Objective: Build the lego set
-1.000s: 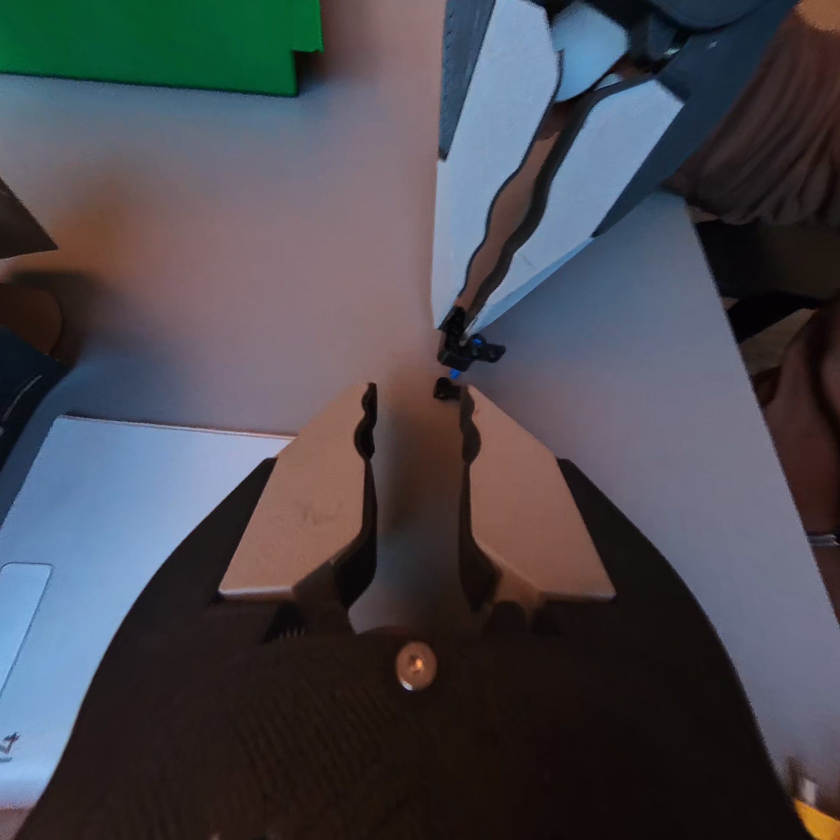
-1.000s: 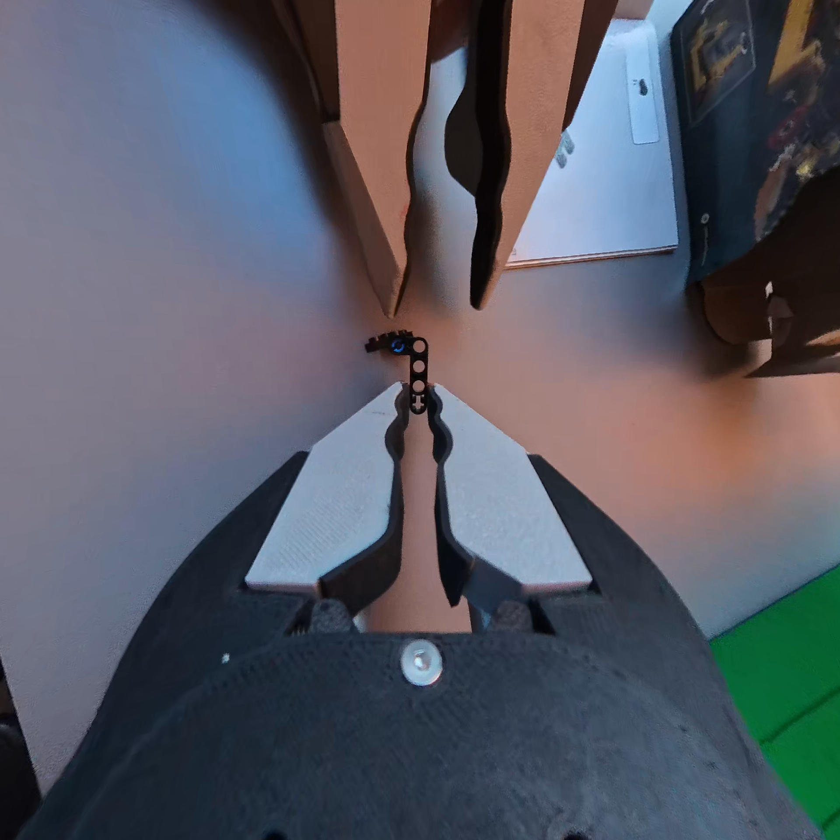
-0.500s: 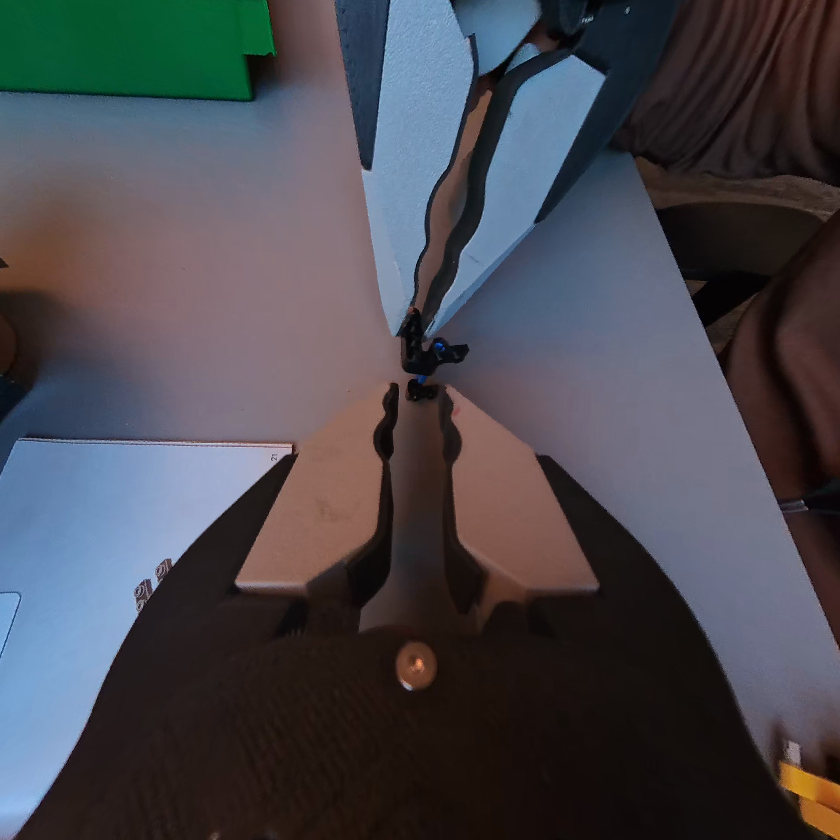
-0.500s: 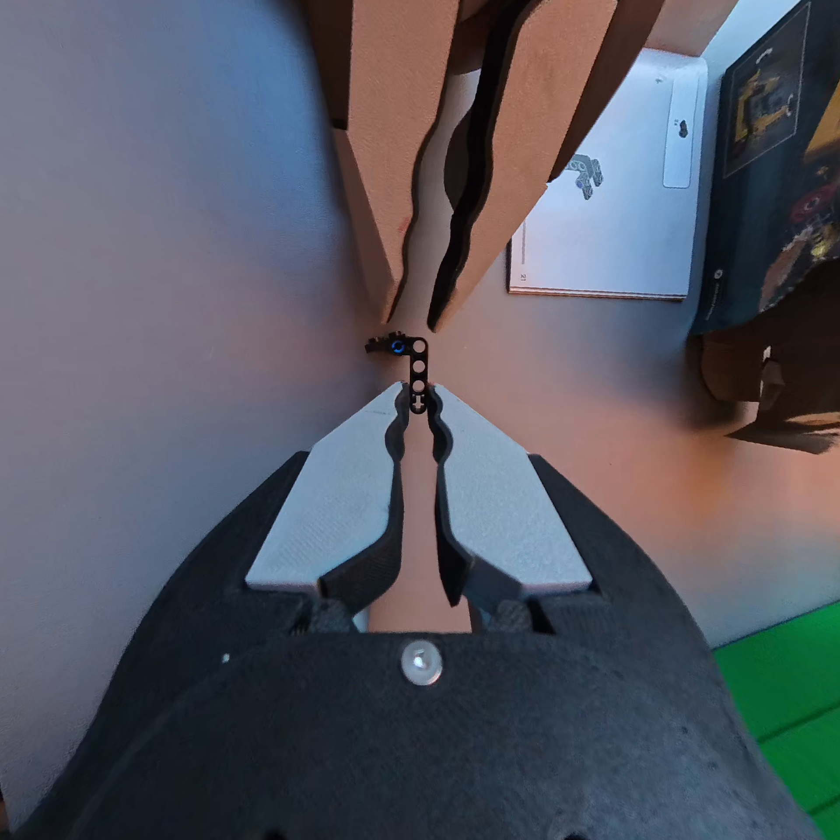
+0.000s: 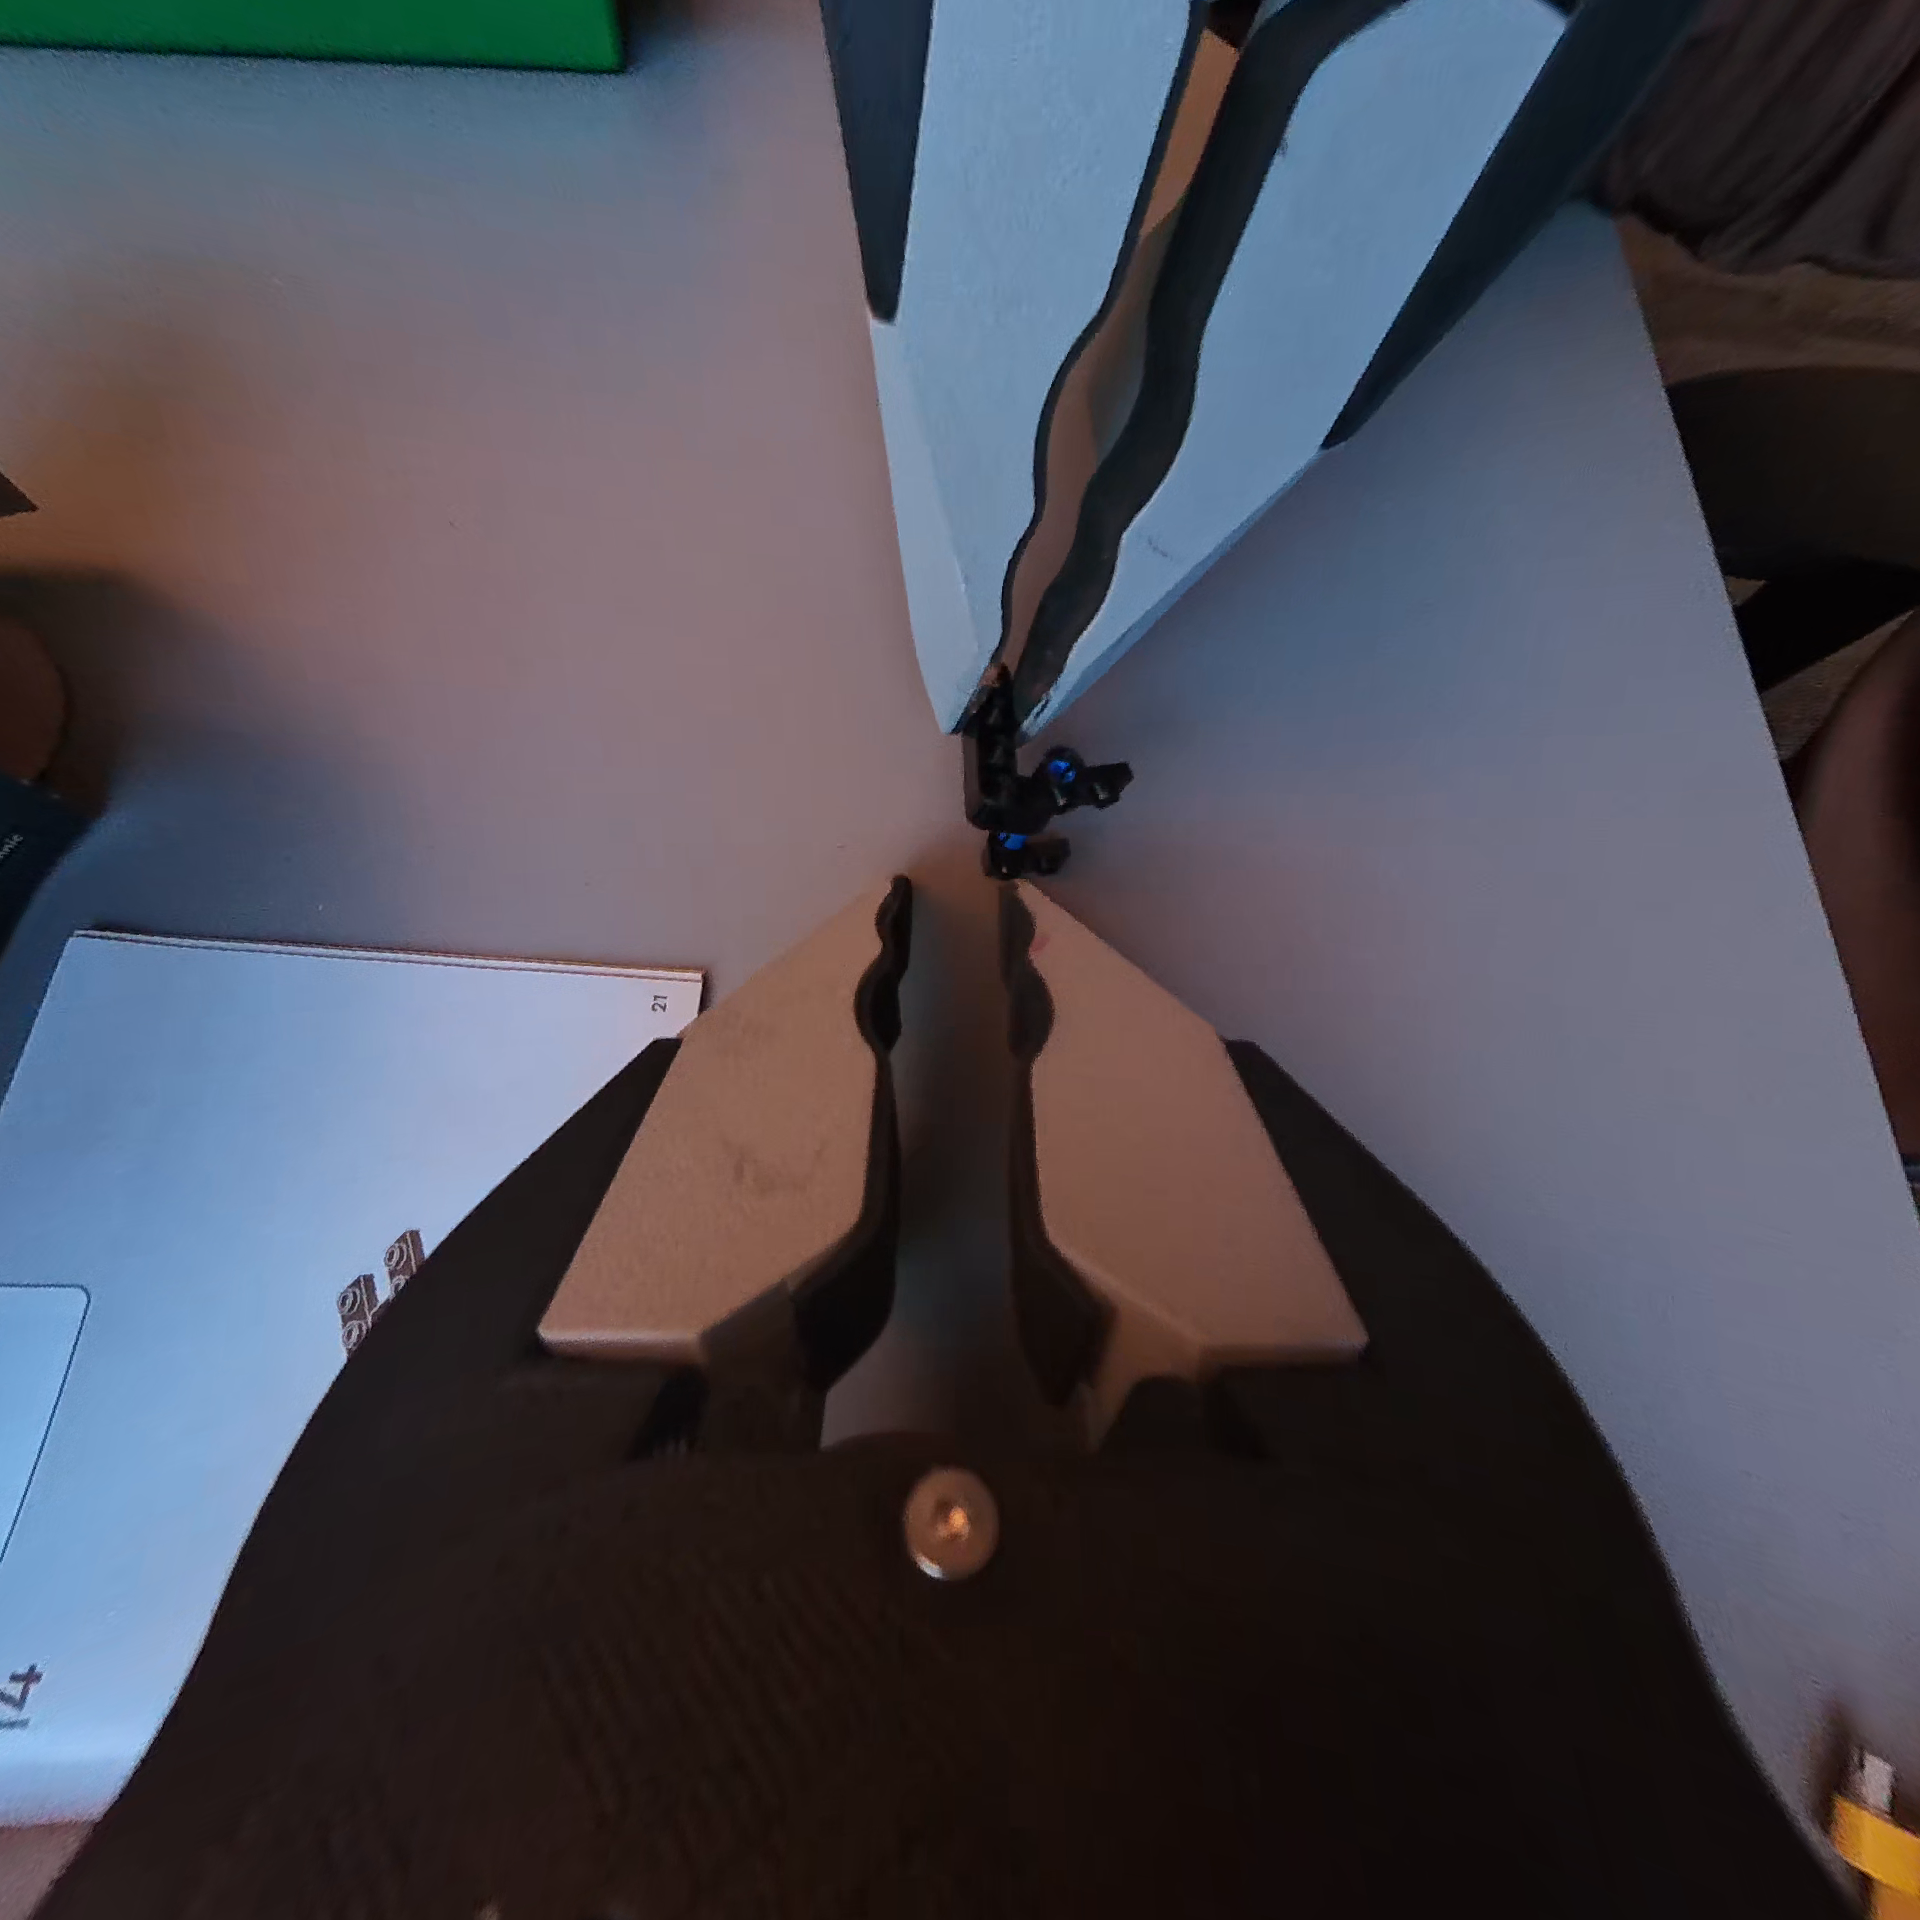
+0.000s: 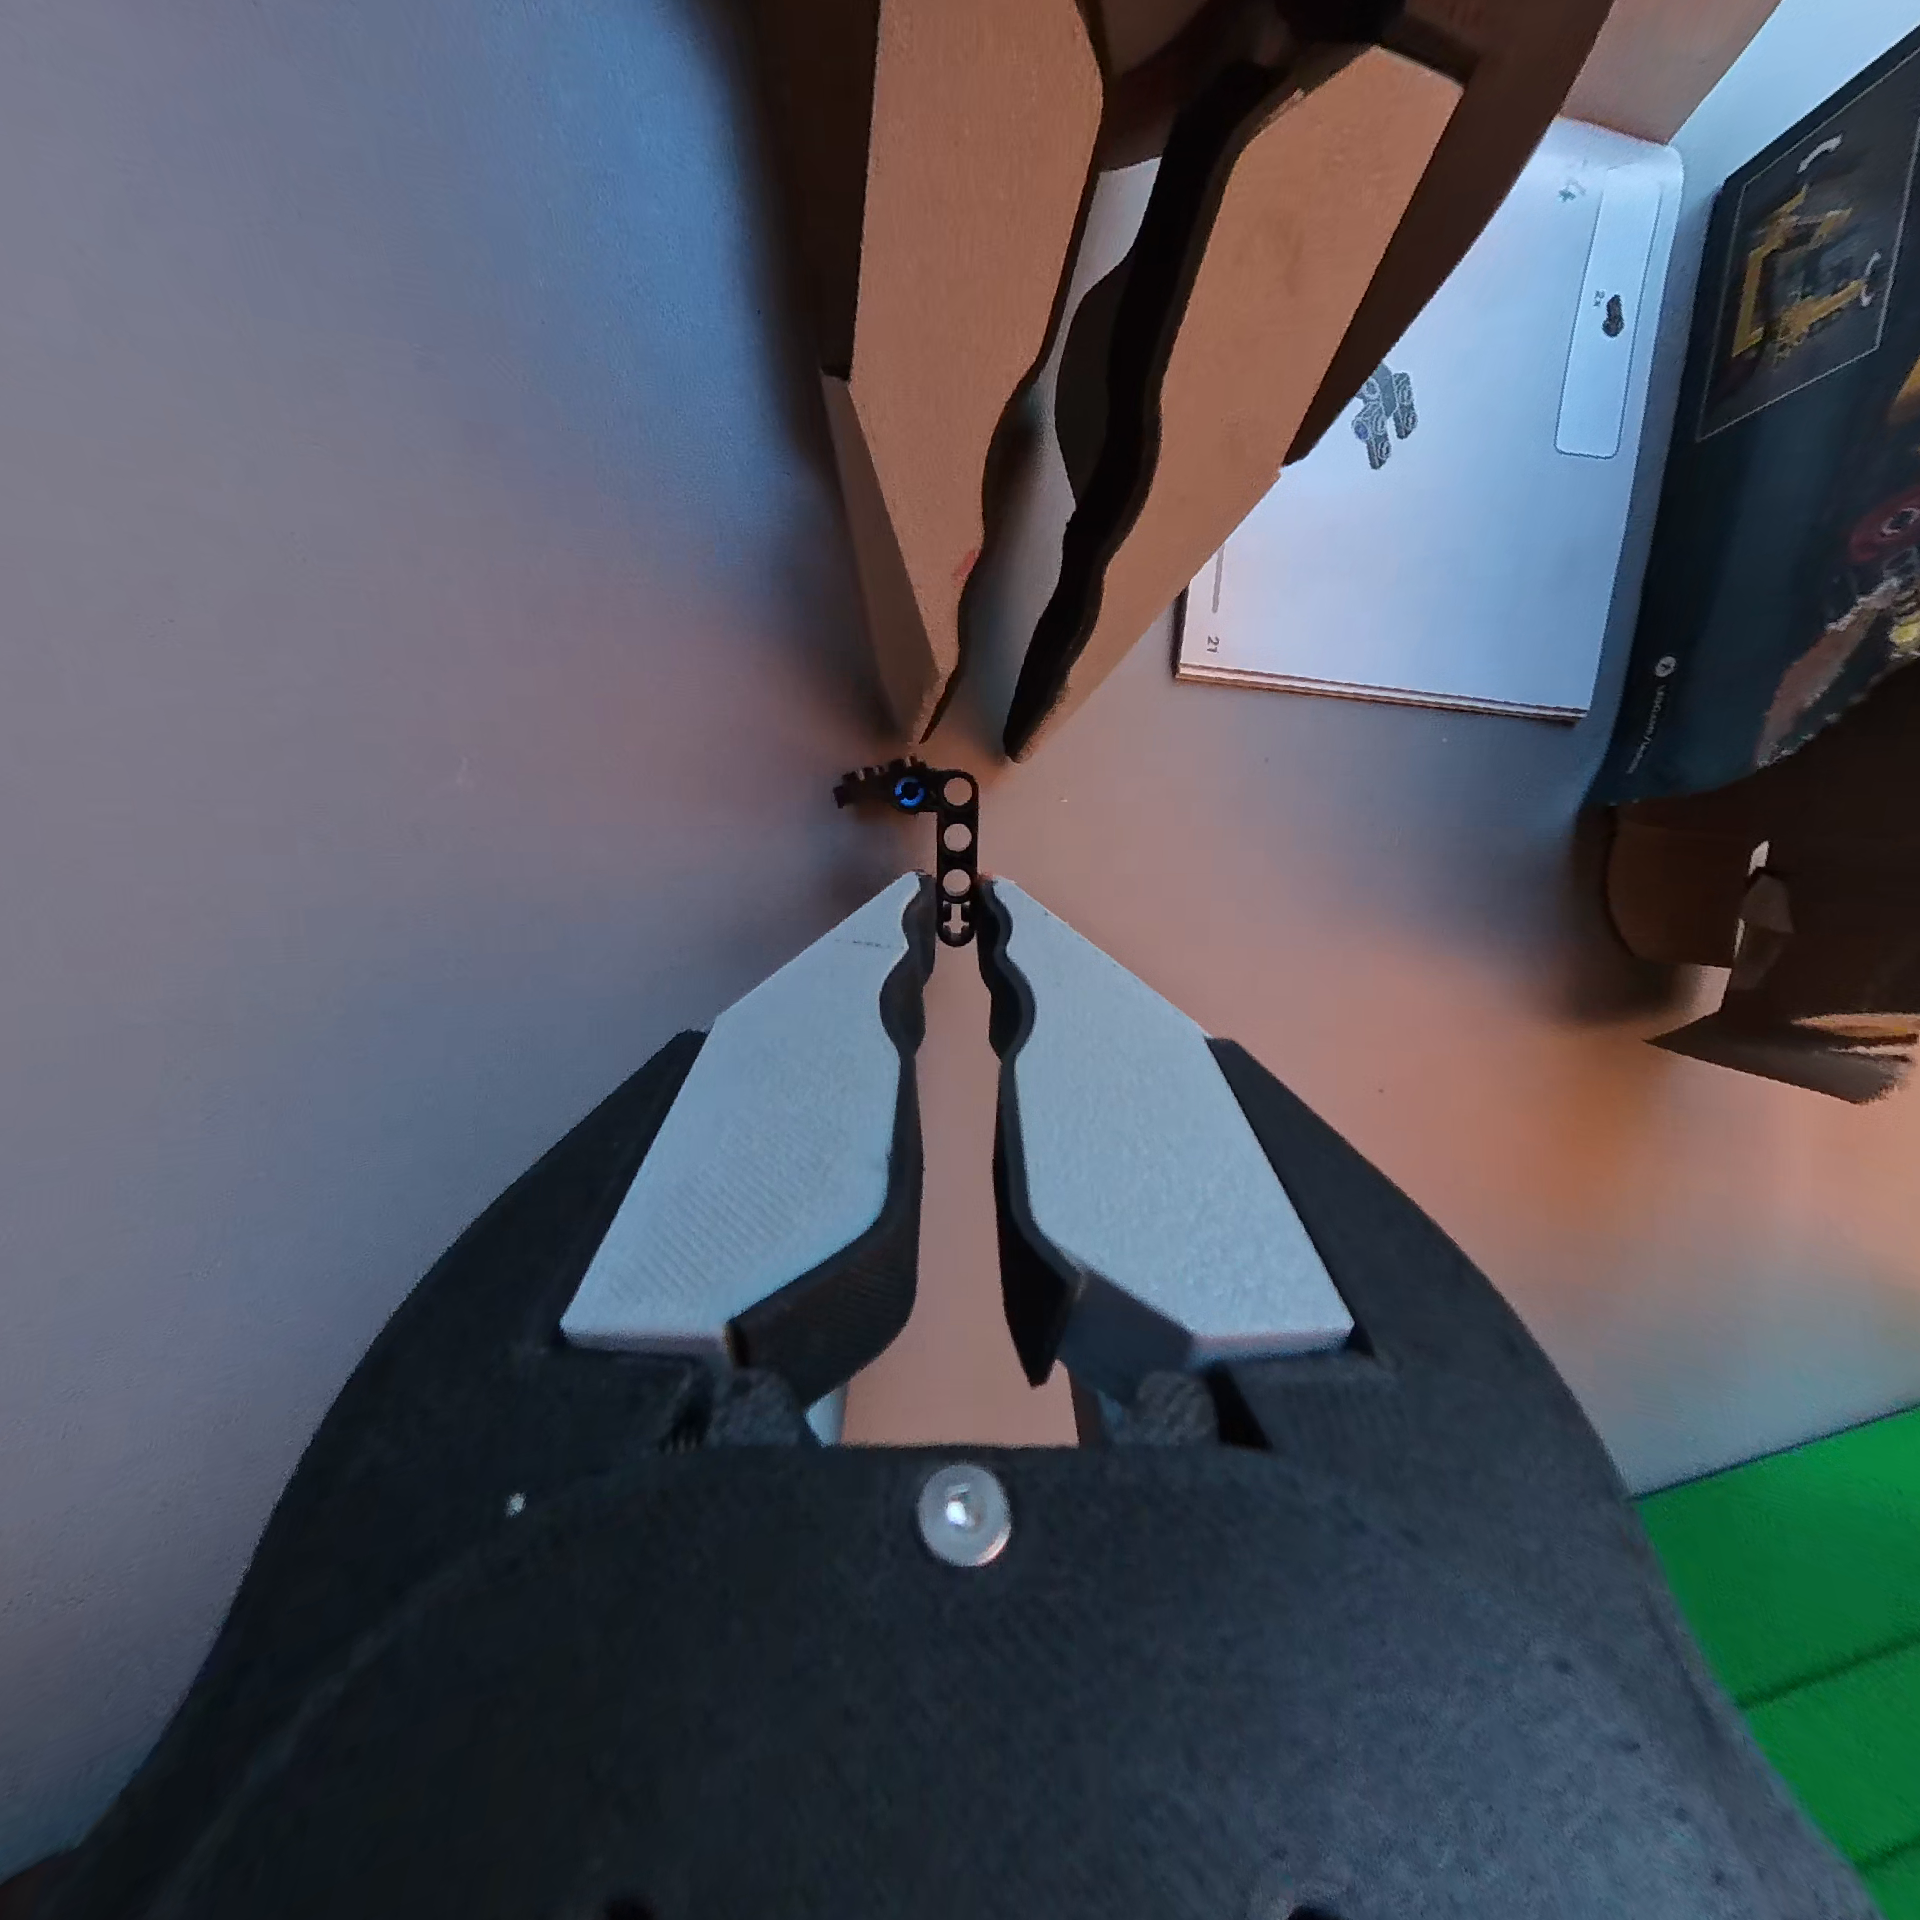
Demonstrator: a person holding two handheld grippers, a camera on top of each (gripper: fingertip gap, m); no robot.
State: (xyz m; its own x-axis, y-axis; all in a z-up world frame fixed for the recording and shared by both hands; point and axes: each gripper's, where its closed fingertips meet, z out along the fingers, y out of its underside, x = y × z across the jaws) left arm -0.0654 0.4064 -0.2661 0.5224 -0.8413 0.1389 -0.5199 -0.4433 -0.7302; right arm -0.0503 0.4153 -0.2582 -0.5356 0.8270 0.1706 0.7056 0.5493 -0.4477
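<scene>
The right gripper (image 6: 954,883) pinches the bottom end of a small black L-shaped lego beam with round holes (image 6: 956,836), holding it upright above the pale grey table (image 5: 436,499). A blue pin (image 6: 910,794) sits in the short arm of the beam, which points toward nine o'clock in the right wrist view, and a little black toothed piece (image 6: 857,792) hangs off its far end.

What has changed over the last second is the other tool. The left gripper (image 5: 951,888) was spread wide and stood off at an angle; now its jaws have drawn in to a narrow gap and it has swung round to face the right one almost tip to tip. In its own view a tiny black connector with a blue tip (image 5: 1023,852) sits just past its fingertips at twelve o'clock, right under the beam. I cannot tell whether the fingers actually touch that piece or whether it is already seated on the beam.

To my eye that means the mating step is at its tightest point. The white instruction booklet (image 5: 312,1091) lies open at about eight o'clock, and a green block (image 5: 312,31) is at eleven.
</scene>
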